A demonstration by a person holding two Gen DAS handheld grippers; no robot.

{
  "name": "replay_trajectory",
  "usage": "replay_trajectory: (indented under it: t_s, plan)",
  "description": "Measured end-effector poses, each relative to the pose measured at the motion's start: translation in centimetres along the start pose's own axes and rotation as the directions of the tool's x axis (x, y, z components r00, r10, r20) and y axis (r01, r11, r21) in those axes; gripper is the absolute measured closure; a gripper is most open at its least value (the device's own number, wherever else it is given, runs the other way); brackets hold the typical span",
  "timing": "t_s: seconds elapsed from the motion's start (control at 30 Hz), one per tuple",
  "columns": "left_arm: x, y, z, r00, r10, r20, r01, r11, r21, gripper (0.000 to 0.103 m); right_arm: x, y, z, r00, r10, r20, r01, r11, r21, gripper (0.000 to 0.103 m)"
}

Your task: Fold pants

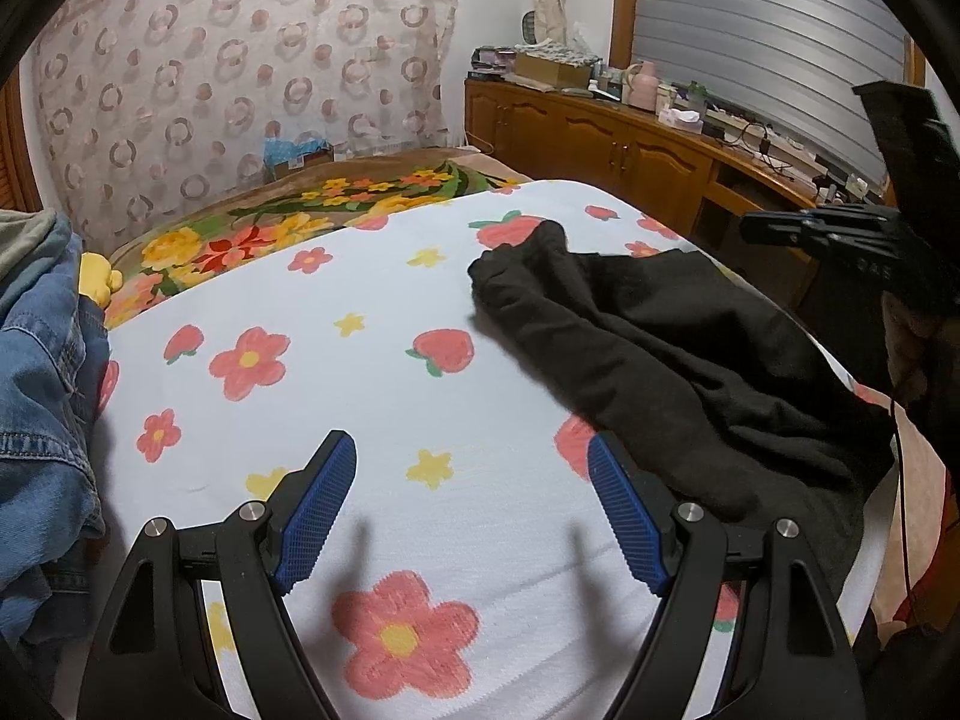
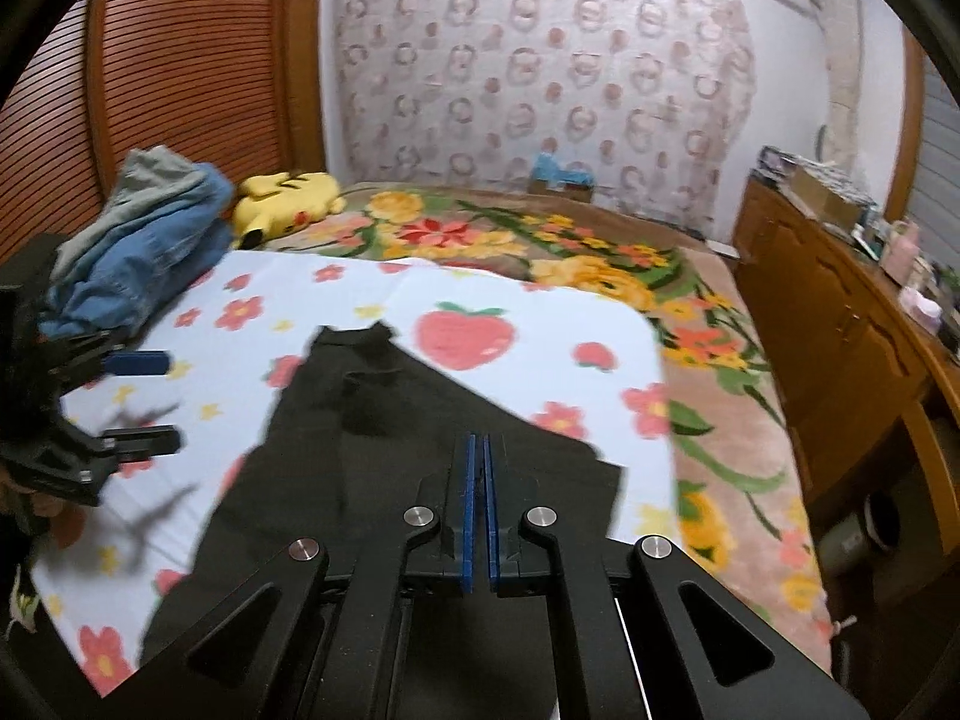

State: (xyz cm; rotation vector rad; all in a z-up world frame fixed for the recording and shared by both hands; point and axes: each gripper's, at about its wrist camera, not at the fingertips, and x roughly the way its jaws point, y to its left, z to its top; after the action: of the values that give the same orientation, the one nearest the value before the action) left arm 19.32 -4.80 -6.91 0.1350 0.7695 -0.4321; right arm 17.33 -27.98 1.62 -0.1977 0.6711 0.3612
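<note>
On the flowered bedsheet point(image 1: 384, 276) lie limp black pants point(image 1: 690, 348); we judge them soft and light, best pinched at a hem. Left gripper point(image 1: 471, 516) gapes empty; right gripper point(image 2: 479, 480) is closed, seemingly holding nothing.

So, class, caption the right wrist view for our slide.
Right gripper shut over black pants on a flowered blanket.
</note>
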Motion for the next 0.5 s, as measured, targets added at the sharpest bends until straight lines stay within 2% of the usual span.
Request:
replay_trajectory:
  t_s: [0.2, 0.37, 0.4, 0.47, 0.5]
  plan:
    - [0.0, -1.3, 0.6, 1.0, -0.012, -0.004, 0.012, 1.0, 0.011, 0.023, 1.3, -2.0, -0.6, 0.999, -0.034, -0.023, 0.035, 0.998, 0.046, 0.1]
    - [0.5, -3.0, 1.4, 0.999, -0.042, -0.009, 0.043, 0.998, 0.035, 0.023, 1.6, -1.9, -0.7, 0.999, 0.02, -0.027, -0.018, 0.996, 0.089, 0.1]
    - [0.8, -3.3, 1.6, 0.998, -0.054, -0.013, 0.054, 0.998, 0.037, 0.023, 1.8, -1.6, -0.7, 0.999, 0.032, -0.034, -0.029, 0.996, 0.085, 0.097]
    - [1.3, -3.9, 2.1, 0.997, -0.071, -0.025, 0.072, 0.997, 0.037, 0.023, 2.3, -1.4, -0.6, 0.998, 0.036, -0.047, -0.032, 0.997, 0.073, 0.084]
    - [1.6, -4.1, 2.3, 0.997, -0.076, -0.032, 0.077, 0.996, 0.036, 0.023, 2.6, -1.2, -0.7, 0.998, 0.045, -0.051, -0.042, 0.997, 0.07, 0.083]
